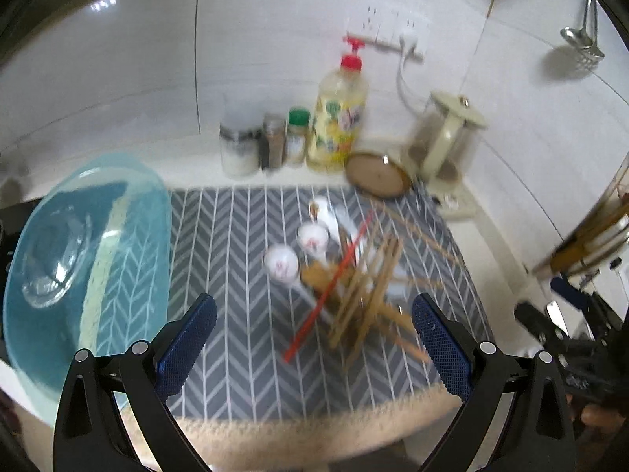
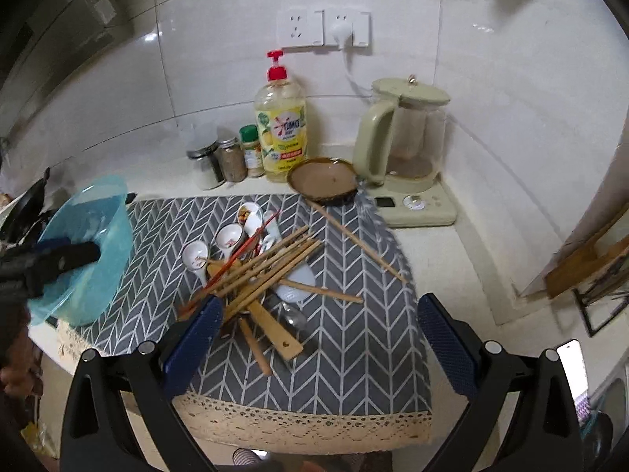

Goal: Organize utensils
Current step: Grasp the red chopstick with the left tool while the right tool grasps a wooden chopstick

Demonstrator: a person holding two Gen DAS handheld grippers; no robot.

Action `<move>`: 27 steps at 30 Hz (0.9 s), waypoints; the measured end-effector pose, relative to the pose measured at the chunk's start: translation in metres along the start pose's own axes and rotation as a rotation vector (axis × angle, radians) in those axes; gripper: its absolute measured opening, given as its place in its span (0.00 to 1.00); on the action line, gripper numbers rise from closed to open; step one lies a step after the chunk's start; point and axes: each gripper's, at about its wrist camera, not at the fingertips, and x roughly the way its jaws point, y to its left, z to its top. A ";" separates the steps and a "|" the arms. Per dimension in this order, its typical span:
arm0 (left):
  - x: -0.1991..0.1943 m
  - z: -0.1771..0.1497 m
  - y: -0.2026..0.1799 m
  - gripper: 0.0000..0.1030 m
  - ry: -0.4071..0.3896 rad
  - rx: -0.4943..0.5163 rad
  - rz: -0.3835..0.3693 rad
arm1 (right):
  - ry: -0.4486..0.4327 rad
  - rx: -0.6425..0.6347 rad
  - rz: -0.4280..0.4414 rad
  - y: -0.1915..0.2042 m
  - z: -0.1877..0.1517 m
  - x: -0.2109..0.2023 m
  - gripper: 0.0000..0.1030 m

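Observation:
A heap of utensils lies on a grey chevron mat [image 2: 354,338]: wooden chopsticks [image 2: 271,263], a red chopstick [image 2: 245,249], white ceramic spoons [image 2: 196,257], a wooden spatula [image 2: 275,328] and a metal spoon [image 2: 293,314]. One chopstick [image 2: 354,236] lies apart to the right. In the left wrist view the heap [image 1: 361,287] is blurred. My left gripper [image 1: 314,338] is open and empty above the mat's near side. My right gripper [image 2: 318,338] is open and empty, just in front of the heap.
A blue plastic basin [image 1: 129,251] holding a glass bowl [image 1: 55,255] stands at the mat's left. Behind the mat are spice jars [image 2: 232,157], a dish soap bottle [image 2: 281,129], a brown dish [image 2: 322,179] and an electric kettle [image 2: 405,133]. Ladles [image 1: 582,39] hang on the wall.

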 end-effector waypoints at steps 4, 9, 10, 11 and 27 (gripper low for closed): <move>0.028 0.004 -0.016 0.96 0.021 0.095 -0.050 | -0.047 -0.018 0.026 -0.012 -0.003 0.007 0.93; 0.080 0.003 -0.021 0.96 0.106 0.088 0.031 | 0.004 -0.023 0.091 -0.034 0.008 0.041 0.93; 0.094 0.002 -0.019 0.96 0.129 0.082 0.038 | -0.002 -0.027 0.104 -0.037 0.010 0.045 0.93; 0.106 0.001 -0.015 0.96 0.141 0.080 0.052 | -0.008 -0.034 0.115 -0.041 0.011 0.050 0.93; 0.178 -0.015 -0.006 0.43 0.302 0.309 -0.030 | 0.112 0.041 0.195 -0.035 0.000 0.115 0.77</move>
